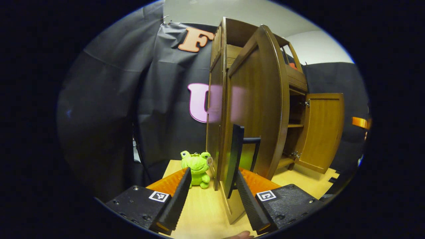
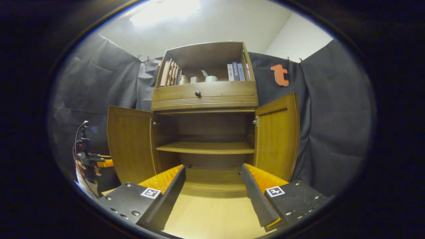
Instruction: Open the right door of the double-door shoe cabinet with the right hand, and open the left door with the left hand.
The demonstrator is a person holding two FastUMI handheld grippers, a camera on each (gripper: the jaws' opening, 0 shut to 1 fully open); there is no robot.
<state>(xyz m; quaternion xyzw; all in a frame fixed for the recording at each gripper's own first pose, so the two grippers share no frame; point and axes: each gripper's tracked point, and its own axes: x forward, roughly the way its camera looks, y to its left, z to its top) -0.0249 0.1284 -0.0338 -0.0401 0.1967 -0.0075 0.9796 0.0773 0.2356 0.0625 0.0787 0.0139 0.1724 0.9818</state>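
Your left gripper (image 1: 212,196) points level and forward, jaws parted wide, both black ribbed fingers (image 1: 177,199) angled outward, nothing pinched between them. Your right gripper (image 2: 212,196) tilts a little upward, jaws also spread wide, gripping nothing. In the right gripper view your left gripper (image 2: 96,162) sits far off at the left edge with the hand (image 2: 87,169) holding it partly visible, too small to read.
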